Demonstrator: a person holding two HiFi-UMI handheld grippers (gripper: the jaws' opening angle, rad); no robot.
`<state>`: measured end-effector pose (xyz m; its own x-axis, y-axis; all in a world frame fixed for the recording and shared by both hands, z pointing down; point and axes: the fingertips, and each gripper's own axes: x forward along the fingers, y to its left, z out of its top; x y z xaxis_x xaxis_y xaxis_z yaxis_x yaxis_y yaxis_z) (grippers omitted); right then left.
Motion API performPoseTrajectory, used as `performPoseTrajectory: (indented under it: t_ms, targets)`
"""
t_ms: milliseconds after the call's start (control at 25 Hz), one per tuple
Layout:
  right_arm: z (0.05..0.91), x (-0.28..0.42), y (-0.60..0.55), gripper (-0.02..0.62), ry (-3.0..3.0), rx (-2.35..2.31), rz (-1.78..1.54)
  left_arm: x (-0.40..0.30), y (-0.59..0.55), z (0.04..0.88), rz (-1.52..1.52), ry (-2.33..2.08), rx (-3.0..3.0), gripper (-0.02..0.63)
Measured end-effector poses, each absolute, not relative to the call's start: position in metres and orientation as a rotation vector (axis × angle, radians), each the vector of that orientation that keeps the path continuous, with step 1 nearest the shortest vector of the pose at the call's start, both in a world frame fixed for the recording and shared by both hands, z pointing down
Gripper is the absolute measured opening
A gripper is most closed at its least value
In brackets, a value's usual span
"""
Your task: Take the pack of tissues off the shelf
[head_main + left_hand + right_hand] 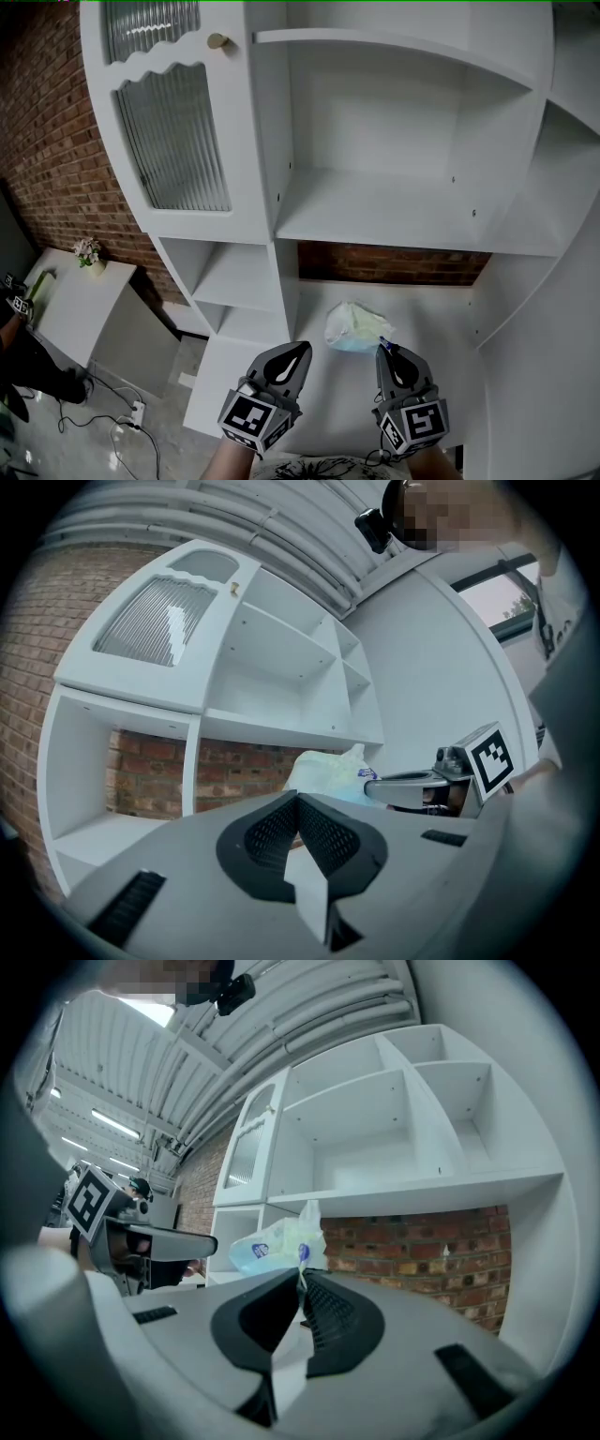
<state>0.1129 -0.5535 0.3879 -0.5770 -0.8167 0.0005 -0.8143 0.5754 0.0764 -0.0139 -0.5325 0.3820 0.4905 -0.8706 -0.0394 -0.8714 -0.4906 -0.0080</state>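
The pack of tissues (pixel 354 328) is in the lower shelf bay (pixel 441 319) (brick wall (pixel 394 263) behind), touching the right gripper (pixel 382 349).

I see a brick wall (pixel 47 141) on the left. Ribbed-glass door (pixel 173 141) top left, brass knob (pixel 217 41) at its upper right corner. Small flower pot (pixel 89 253) sits on a low white table (pixel 75 305). Power strip (pixel 138 412) and cable (pixel 94 419) lie on the grey floor (pixel 141 342).

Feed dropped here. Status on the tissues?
Right gripper shut on wrapper edge of tissue pack. Left gripper shut, empty, alongside. Nothing blocking the pack.
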Motion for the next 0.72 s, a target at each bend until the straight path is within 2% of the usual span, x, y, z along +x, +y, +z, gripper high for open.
performPoseTrajectory:
  t_ms: [200, 720]
  targets:
    - [0.3864, 0.1091, -0.5523, 0.014, -2.760, 1.418, -0.127, -0.0175, -0.5301, 0.3847, -0.025, 1.619, -2.706, 0.006]
    - [0.3822, 0.1143, -0.5569, 0.014, -2.750, 1.442, -0.129, -0.0226, -0.5363, 0.3842, 0.040, 1.595, -2.680, 0.006]
